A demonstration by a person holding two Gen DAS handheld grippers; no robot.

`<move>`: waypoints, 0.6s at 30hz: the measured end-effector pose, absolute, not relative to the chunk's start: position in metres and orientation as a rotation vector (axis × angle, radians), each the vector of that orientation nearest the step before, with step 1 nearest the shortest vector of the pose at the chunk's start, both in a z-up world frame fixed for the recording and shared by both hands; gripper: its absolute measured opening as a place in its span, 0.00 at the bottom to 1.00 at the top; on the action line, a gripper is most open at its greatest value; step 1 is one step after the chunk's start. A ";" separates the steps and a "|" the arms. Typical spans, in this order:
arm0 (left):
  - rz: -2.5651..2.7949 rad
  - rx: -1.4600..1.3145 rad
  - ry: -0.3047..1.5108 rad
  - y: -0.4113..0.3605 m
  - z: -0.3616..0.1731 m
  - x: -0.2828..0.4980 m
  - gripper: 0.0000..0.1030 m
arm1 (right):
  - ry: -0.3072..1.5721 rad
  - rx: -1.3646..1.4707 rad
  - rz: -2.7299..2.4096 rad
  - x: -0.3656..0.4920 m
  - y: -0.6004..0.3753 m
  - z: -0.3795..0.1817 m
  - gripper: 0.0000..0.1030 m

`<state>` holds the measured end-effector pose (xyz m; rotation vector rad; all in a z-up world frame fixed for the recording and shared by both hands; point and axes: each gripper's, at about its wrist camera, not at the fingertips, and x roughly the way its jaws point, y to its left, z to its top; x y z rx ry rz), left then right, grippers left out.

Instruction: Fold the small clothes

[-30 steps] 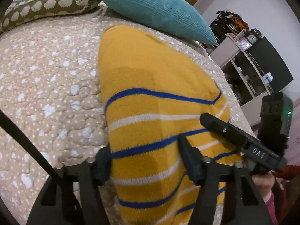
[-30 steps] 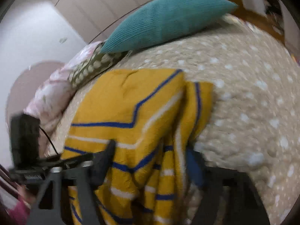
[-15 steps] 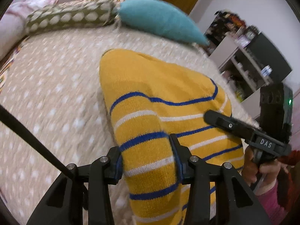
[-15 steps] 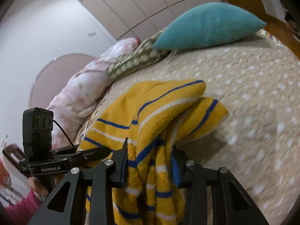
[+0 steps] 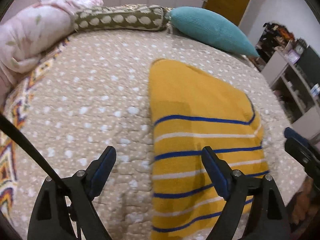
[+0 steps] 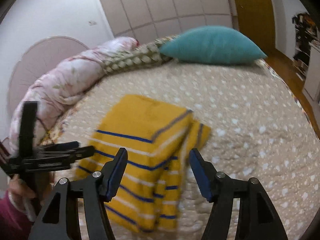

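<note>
A folded yellow knit sweater (image 5: 202,124) with blue and white stripes lies flat on the beige dotted bedspread (image 5: 90,104). It also shows in the right wrist view (image 6: 148,144), with a folded layer sticking out at its right side. My left gripper (image 5: 159,157) is open and empty, raised above the sweater's left edge. My right gripper (image 6: 157,158) is open and empty above the sweater's near right part. The left gripper appears at the left of the right wrist view (image 6: 60,154). The right gripper's tip shows at the right edge of the left wrist view (image 5: 296,140).
A teal pillow (image 5: 210,32), an olive dotted bolster (image 5: 120,20) and a pink floral duvet (image 5: 30,34) line the bed's far side. Shelves (image 5: 296,80) stand to the right of the bed. A white tiled wall (image 6: 160,6) and a wooden door (image 6: 252,10) are behind.
Both grippers were shut on the sweater's near edge half a second ago. Now both have opened, let go and pulled back, and the sweater lies folded on the bed.
</note>
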<state>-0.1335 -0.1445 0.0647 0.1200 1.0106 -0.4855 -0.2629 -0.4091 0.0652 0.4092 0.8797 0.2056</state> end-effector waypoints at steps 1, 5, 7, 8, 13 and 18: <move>-0.467 0.149 0.993 -0.146 0.065 -0.135 0.84 | 0.873 0.403 0.223 -0.264 -0.403 0.069 0.63; -0.444 0.215 0.958 -0.151 0.067 -0.145 0.84 | 0.898 0.322 0.268 -0.258 -0.369 0.062 0.55; -0.437 0.220 0.940 -0.150 0.067 -0.149 0.84 | 0.942 0.298 0.254 -0.252 -0.358 0.043 0.51; -0.433 0.221 0.930 -0.150 0.068 -0.152 0.84 | 0.970 0.287 0.234 -0.248 -0.356 0.032 0.50; -0.429 0.195 0.881 -0.149 0.074 -0.156 0.84 | 1.002 0.317 0.186 -0.249 -0.363 0.019 0.49; -0.428 0.152 0.856 -0.146 0.083 -0.161 0.84 | 0.950 0.318 0.147 -0.260 -0.369 0.046 0.69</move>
